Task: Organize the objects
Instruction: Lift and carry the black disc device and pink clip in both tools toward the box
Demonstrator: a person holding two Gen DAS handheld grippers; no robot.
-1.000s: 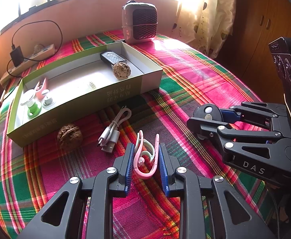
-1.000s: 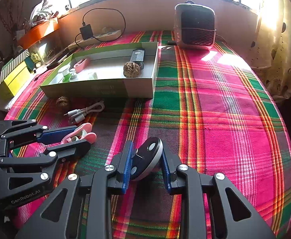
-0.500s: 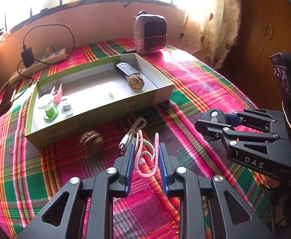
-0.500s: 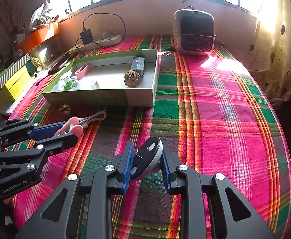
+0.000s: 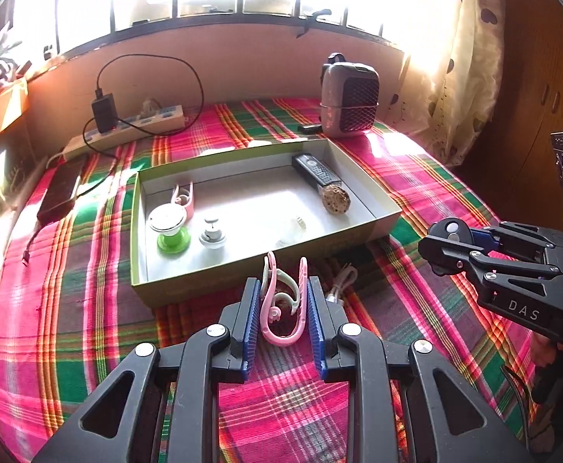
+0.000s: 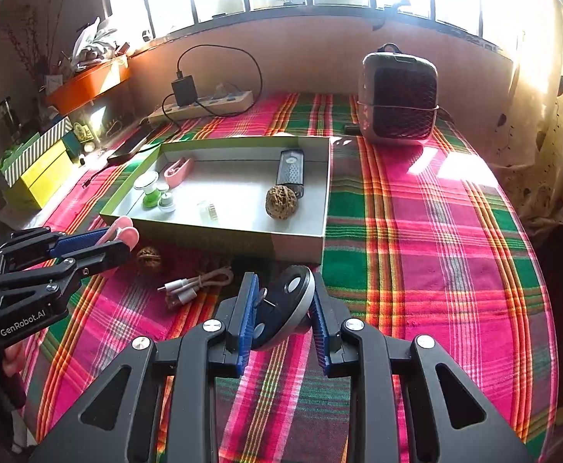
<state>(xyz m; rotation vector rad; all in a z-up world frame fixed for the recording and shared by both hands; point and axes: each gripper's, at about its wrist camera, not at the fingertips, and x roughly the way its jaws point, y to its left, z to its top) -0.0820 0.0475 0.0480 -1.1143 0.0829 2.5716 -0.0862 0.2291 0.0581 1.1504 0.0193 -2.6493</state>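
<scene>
The left claw (image 5: 284, 305) is nearly pressed together, pinching a pink clip (image 5: 284, 301) above the plaid-covered desk (image 5: 69, 289), with the open green box (image 5: 266, 208) at twelve o'clock. The right claw (image 6: 281, 305) pinches a dark round disc (image 6: 285, 305), possibly a small gadget; a loose walnut (image 6: 149, 259) lies at ten o'clock.

Black hand-held gripper (image 5: 283, 305), 2 blue ribbed pads (image 5: 251, 308), silver screws.

Both wrist cameras look forward and down along their fingers, close over the plaid cloth (image 5: 69, 308), sharing the box (image 5: 358, 227) (image 6: 219, 231) and heater (image 6: 397, 104).
</scene>
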